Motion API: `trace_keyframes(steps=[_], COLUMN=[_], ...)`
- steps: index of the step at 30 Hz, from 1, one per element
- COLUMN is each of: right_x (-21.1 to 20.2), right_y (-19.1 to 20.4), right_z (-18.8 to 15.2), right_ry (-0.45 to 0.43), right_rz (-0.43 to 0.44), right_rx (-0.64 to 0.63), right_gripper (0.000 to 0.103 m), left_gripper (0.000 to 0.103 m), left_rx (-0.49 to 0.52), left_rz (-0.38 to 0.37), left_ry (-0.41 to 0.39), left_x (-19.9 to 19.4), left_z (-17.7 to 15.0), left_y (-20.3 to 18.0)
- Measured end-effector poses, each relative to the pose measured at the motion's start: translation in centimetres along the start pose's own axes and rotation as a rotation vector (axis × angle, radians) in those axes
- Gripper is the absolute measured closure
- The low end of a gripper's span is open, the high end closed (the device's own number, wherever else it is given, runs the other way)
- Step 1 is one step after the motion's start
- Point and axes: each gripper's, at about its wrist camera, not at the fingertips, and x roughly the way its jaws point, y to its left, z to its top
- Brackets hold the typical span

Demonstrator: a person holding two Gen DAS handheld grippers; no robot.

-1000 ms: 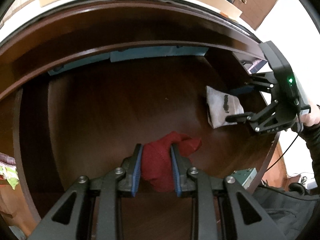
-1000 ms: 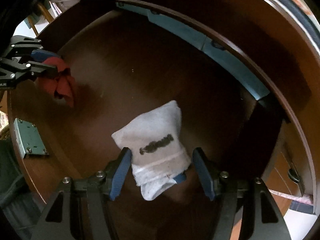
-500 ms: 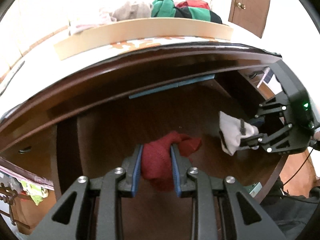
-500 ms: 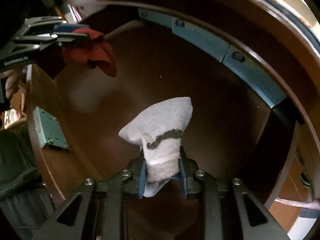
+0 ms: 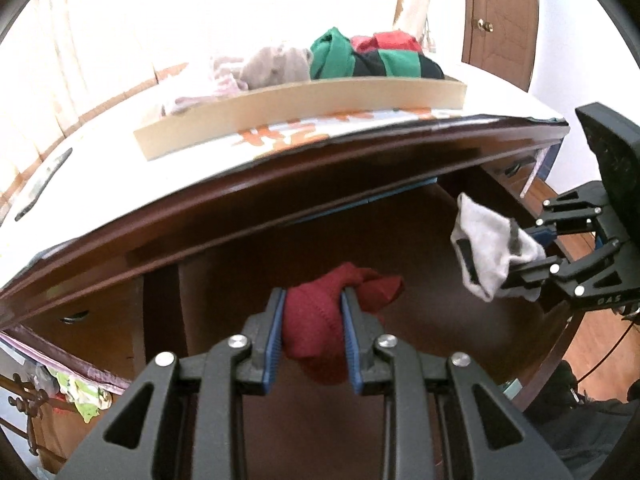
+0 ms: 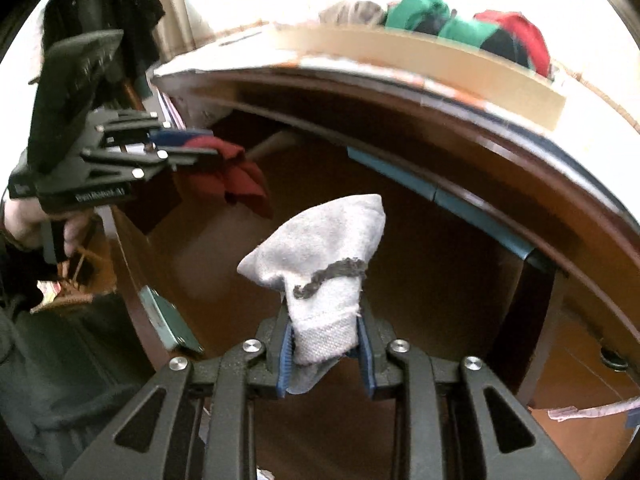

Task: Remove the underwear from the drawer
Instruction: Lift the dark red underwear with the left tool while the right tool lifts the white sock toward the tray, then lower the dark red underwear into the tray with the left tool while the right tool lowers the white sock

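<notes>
left tongs (image 5: 313, 334): we pinch the red underwear (image 5: 320, 320) tight.
right tongs (image 6: 326, 354): clamped on the grey underwear (image 6: 324, 264); a shallow hold may slip.

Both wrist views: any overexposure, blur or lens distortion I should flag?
Left wrist view: background above the cardboard tray is blown out white, straight edges bow strongly; red garment stays sharp. Right wrist view: left gripper and tray are motion-blurred; grey garment is fairly sharp.
</notes>
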Motion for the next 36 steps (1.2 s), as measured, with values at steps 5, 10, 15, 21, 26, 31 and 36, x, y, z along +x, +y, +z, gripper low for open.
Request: trace_keyframes(steps=[5,10,15,21,26,31,36], right_x=[-2.2,-3.4,-2.8,-3.8,-4.4,-5.1,-5.4], right_y=[-0.8,-0.6,-0.2,-0.3,0.0,-0.2,-0.6], right_z=[0.1,1.7,3.5,4.9,6.2,7.7,9.2], right_ry=[-0.075,-0.142,-0.194,-0.252,-0.292,-0.326,-0.346], right_rz=[0.007,0.009,0.011,0.01,0.002,-0.004,-0.01], right_rx=[0.01,0.021,0.041,0.053,0.047,0.047,0.048], right_gripper=[0.074,0.074,0.074,0.074,0.074,0.074,0.074], left_gripper=[0.078,0.078,0.078,0.078,0.078,0.078,0.078], left_rx=[0.004,0.013,0.021,0.03,0.038,0.051,0.057], left_rz=[0.021,0.04,0.056,0.071,0.08,0.095,0.109], left_ry=[-0.048,-0.099,-0.148,-0.207,-0.242,-0.273,-0.306], left_x=[-1.0,-2.4,-3.8,-5.1,-6.0,-6.5,-6.9], left_z=[1.1,2.3,4.1,6.0,7.4,8.6,10.4], left_y=[0.1,0.4,0.6,0.6,0.8,0.9,1.4])
